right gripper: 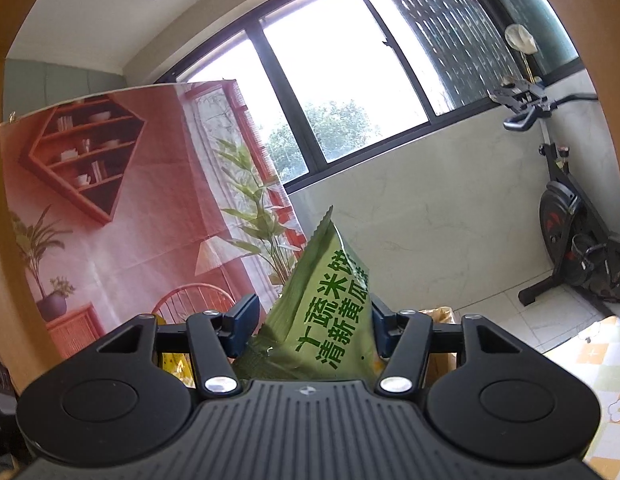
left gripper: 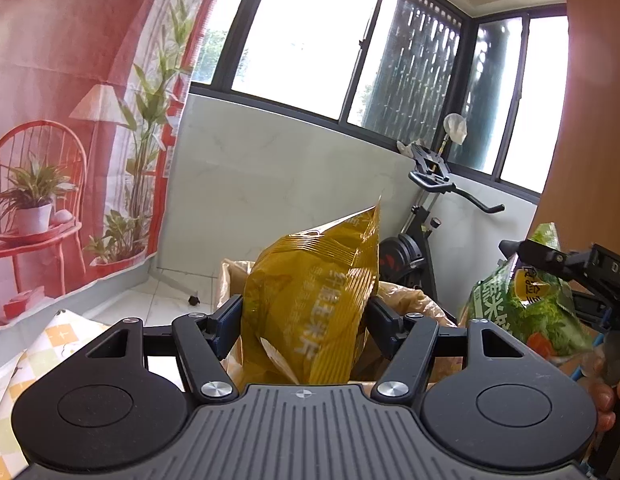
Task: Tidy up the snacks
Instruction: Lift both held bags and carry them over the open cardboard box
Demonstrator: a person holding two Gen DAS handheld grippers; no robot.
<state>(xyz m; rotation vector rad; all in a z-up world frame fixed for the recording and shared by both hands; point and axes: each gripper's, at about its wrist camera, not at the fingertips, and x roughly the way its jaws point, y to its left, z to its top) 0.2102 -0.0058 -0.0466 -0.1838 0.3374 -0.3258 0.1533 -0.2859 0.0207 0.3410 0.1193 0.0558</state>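
My left gripper [left gripper: 306, 316] is shut on a yellow snack bag [left gripper: 314, 300] and holds it upright in the air, its crimped top pointing up. My right gripper [right gripper: 316, 320] is shut on a green snack bag [right gripper: 330, 304] with green Chinese print, also held up. In the left wrist view the green bag [left gripper: 526, 300] and the right gripper [left gripper: 558, 260] show at the right edge, level with the yellow bag. A brown paper bag [left gripper: 406, 300] sits behind and below the yellow bag.
A checked yellow and white cloth [left gripper: 34, 352] covers the table at lower left; it also shows in the right wrist view [right gripper: 594, 364]. An exercise bike [left gripper: 426, 216] stands by the windowed wall. A printed red backdrop [left gripper: 62, 120] hangs at the left. A brown panel [left gripper: 590, 80] borders the right.
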